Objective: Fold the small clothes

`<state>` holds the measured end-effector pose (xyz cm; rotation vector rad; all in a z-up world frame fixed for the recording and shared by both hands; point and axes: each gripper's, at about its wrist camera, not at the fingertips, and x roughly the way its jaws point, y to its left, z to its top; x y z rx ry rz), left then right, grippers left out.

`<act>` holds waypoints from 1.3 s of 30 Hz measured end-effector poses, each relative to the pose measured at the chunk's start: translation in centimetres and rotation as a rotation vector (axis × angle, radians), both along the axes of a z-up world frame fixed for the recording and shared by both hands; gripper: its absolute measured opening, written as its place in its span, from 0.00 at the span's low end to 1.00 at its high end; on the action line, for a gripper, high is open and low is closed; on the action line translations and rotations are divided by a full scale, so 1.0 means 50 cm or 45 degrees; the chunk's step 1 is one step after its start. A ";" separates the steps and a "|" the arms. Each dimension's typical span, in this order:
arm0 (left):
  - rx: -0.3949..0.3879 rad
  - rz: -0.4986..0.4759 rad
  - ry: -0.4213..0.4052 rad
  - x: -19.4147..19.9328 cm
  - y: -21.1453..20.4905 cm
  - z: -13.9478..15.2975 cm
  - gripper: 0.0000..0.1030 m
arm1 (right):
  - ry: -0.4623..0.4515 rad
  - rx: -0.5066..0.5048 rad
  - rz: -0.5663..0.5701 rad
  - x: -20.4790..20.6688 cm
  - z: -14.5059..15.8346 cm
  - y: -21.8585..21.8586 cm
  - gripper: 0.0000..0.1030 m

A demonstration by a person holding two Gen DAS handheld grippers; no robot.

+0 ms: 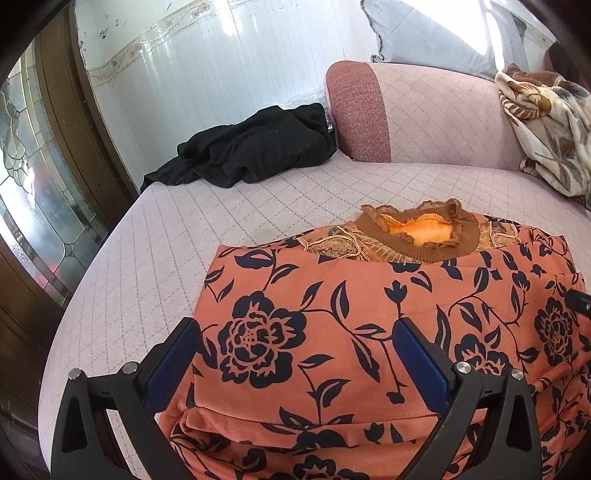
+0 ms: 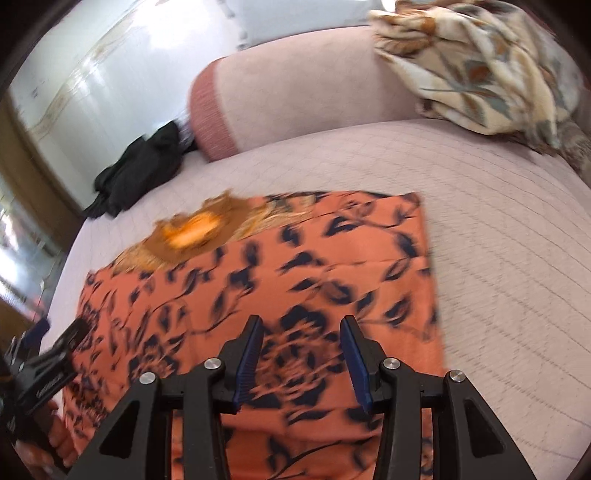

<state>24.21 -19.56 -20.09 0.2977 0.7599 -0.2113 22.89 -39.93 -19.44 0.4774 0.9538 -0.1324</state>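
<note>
While the orange floral garment (image 1: 332,332) is lying folded on the quilted pink sofa seat (image 1: 258,199), both tools are hanging just over it. The left hand-held gripper (image 1: 295,354) is sitting wide apart, its blue-padded fingers (image 1: 421,362) straddling a big dark flower print and gripping nothing. The garment's brown ruffled collar (image 1: 417,229) is facing away toward the sofa back, with a bright orange lining showing inside the neck opening.

Over in the right wrist view, the picture is smearing with motion blur. The right hand-held gripper (image 2: 301,354) is also standing released, fingers parted above the cloth (image 2: 295,266), with no fabric between the pads. At the lower left edge of that view, the left tool (image 2: 48,369) is showing over the garment's left side.

Farther back, a crumpled black garment (image 1: 251,147) is lying at the far left corner of the seat, beside the reddish sofa armrest (image 1: 358,110). A cream leaf-patterned blanket (image 1: 550,129) is draping over the sofa back on the right, well apart from the orange piece, and a pale grey pillow (image 1: 436,33) is resting above the backrest.
</note>
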 end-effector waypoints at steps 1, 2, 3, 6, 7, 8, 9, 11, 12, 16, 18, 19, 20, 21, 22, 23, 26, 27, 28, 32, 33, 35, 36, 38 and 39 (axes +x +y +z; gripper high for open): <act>0.003 0.001 0.001 0.000 0.000 -0.001 1.00 | 0.012 0.004 -0.027 0.003 -0.007 -0.016 0.46; 0.009 0.003 0.002 0.002 0.000 -0.003 1.00 | 0.029 0.004 -0.043 0.006 -0.013 -0.026 0.46; 0.017 0.004 0.009 0.003 0.000 -0.007 1.00 | 0.062 0.004 -0.059 0.010 -0.024 -0.036 0.46; 0.038 0.023 0.078 0.018 0.005 -0.026 1.00 | 0.078 0.032 -0.065 0.015 -0.037 -0.049 0.46; 0.030 0.039 0.119 0.027 0.012 -0.034 1.00 | 0.076 0.028 -0.060 0.015 -0.032 -0.047 0.46; 0.023 0.065 0.156 0.037 0.023 -0.040 1.00 | 0.060 0.034 -0.055 0.011 -0.024 -0.047 0.46; 0.022 0.091 0.179 0.045 0.032 -0.044 1.00 | 0.040 0.047 -0.054 0.007 -0.018 -0.049 0.46; 0.016 0.170 0.213 0.062 0.061 -0.048 1.00 | 0.023 0.061 -0.050 -0.001 -0.009 -0.055 0.46; 0.004 0.210 0.224 0.070 0.080 -0.047 1.00 | 0.023 0.070 -0.047 -0.008 -0.006 -0.059 0.46; 0.015 0.256 0.252 0.078 0.122 -0.054 1.00 | 0.043 0.113 -0.019 -0.037 -0.006 -0.064 0.46; 0.081 0.219 0.275 0.077 0.123 -0.073 1.00 | 0.090 0.109 0.034 -0.045 -0.014 -0.056 0.46; 0.090 0.189 0.260 0.071 0.123 -0.079 1.00 | 0.113 0.095 0.055 -0.046 -0.022 -0.051 0.46; 0.091 0.175 0.244 0.065 0.126 -0.076 1.00 | 0.136 0.067 0.092 -0.049 -0.030 -0.043 0.46; 0.095 0.163 0.243 0.060 0.128 -0.073 1.00 | 0.133 0.039 0.119 -0.051 -0.032 -0.037 0.46; 0.086 0.152 0.239 0.053 0.133 -0.065 1.00 | 0.120 -0.002 0.150 -0.055 -0.029 -0.030 0.46; 0.076 0.151 0.230 0.044 0.141 -0.058 1.00 | 0.112 -0.029 0.172 -0.056 -0.024 -0.028 0.46; 0.065 0.200 0.191 0.011 0.183 -0.029 1.00 | 0.064 0.034 0.126 -0.078 -0.002 -0.044 0.46; 0.058 0.224 0.185 -0.002 0.201 -0.018 1.00 | 0.049 0.063 0.108 -0.088 0.005 -0.052 0.46; 0.042 0.250 0.179 -0.023 0.226 -0.008 1.00 | 0.032 0.090 0.089 -0.100 0.014 -0.061 0.46; -0.002 0.320 0.186 -0.141 0.330 -0.004 1.00 | -0.017 0.173 0.036 -0.154 0.039 -0.087 0.54; -0.008 0.326 0.203 -0.176 0.354 -0.007 1.00 | -0.043 0.210 0.016 -0.182 0.043 -0.095 0.58; -0.011 0.329 0.240 -0.237 0.398 -0.012 1.00 | -0.060 0.252 -0.016 -0.227 0.045 -0.102 0.60; -0.016 0.327 0.259 -0.272 0.420 -0.012 1.00 | -0.061 0.270 -0.031 -0.257 0.043 -0.109 0.60; -0.049 0.317 0.291 -0.315 0.448 -0.010 1.00 | -0.047 0.304 -0.066 -0.308 0.036 -0.118 0.62; -0.085 0.308 0.321 -0.335 0.460 -0.009 1.00 | -0.027 0.321 -0.078 -0.334 0.031 -0.121 0.62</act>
